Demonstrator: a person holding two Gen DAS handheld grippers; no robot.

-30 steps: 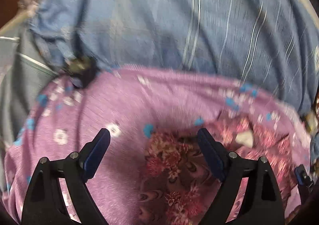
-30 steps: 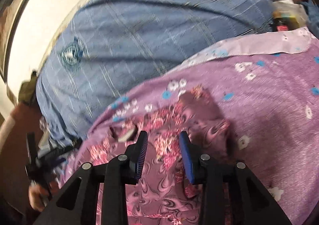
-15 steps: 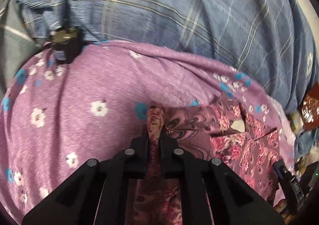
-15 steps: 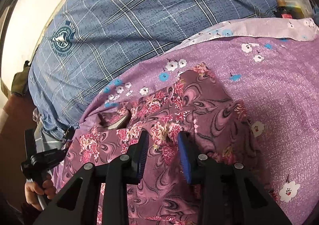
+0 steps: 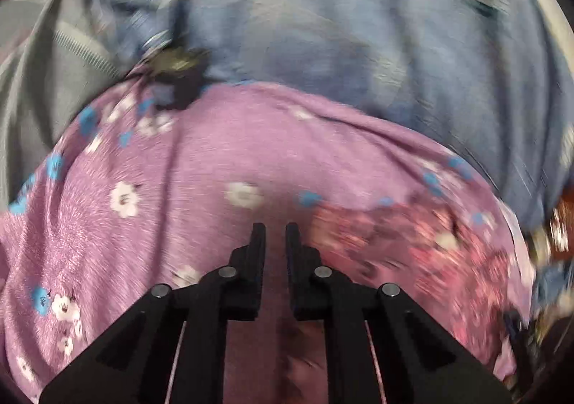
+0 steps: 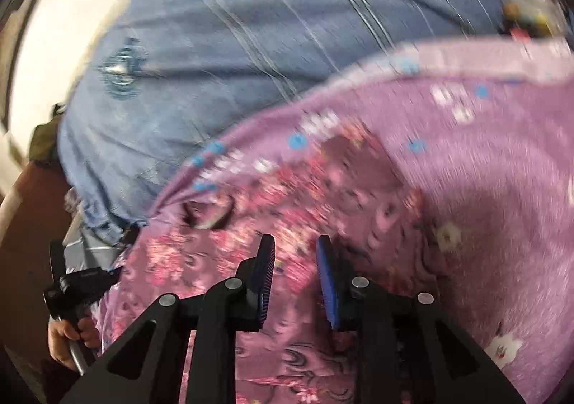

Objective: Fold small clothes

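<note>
Fingers [image 5: 259,246] of the left gripper [image 5: 275,237] stand almost closed, with only a slim gap and no cloth visibly between them; the right gripper [image 6: 295,260] is partly open, over the floral garment [image 6: 280,196] but not gripping it.

Both views are blurred (so contact is hard to judge). Lying rumpled on the purple sheet [image 5: 215,160], near the blue plaid blanket [image 5: 323,27], the garment wants an edge pinched close to a corner, then pulled flat before any fold is creased.

Motion smears the floral garment [image 5: 412,253]; just beyond the purple sheet [image 5: 251,153], a dark object [image 5: 175,63] blurs past recognition.
</note>
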